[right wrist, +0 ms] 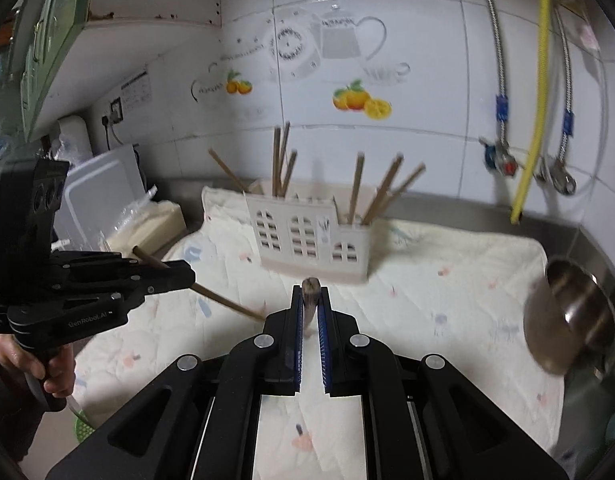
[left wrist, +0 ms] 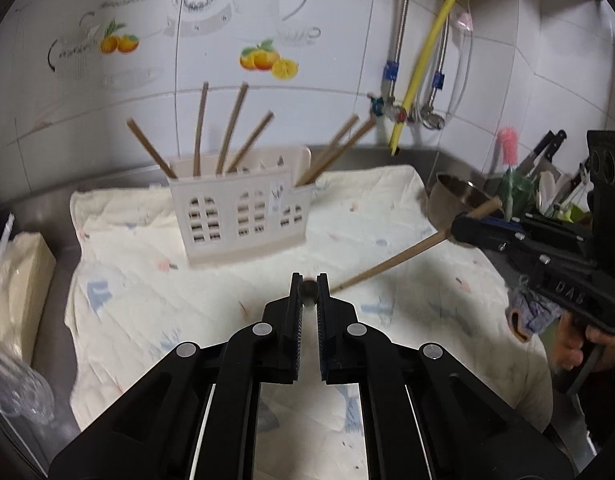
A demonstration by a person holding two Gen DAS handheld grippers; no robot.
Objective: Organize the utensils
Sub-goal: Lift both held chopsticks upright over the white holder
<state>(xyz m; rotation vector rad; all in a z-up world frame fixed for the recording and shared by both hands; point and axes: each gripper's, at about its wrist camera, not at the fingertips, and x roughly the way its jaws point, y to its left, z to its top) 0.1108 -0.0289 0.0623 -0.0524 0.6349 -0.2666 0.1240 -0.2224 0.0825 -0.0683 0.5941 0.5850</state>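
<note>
A white utensil holder (left wrist: pixel 243 216) stands on a pale cloth (left wrist: pixel 387 248), with several brown chopsticks (left wrist: pixel 231 128) leaning in its compartments; it also shows in the right wrist view (right wrist: pixel 307 244). My left gripper (left wrist: pixel 308 280) is shut on one chopstick (left wrist: pixel 307 290), seen end-on; in the right wrist view this gripper (right wrist: pixel 187 276) holds that chopstick (right wrist: pixel 227 302) slanting down over the cloth. My right gripper (right wrist: pixel 310 290) is shut on another chopstick (right wrist: pixel 310 300); in the left wrist view this gripper (left wrist: pixel 461 230) holds it (left wrist: pixel 387 266) slanting toward the cloth.
A steel bowl (right wrist: pixel 575 320) sits at the cloth's right edge. Knives and a pink brush (left wrist: pixel 507 148) stand at the far right. A wrapped pale block (left wrist: pixel 15 280) lies left. Hoses and valves (left wrist: pixel 403 108) hang on the tiled wall behind.
</note>
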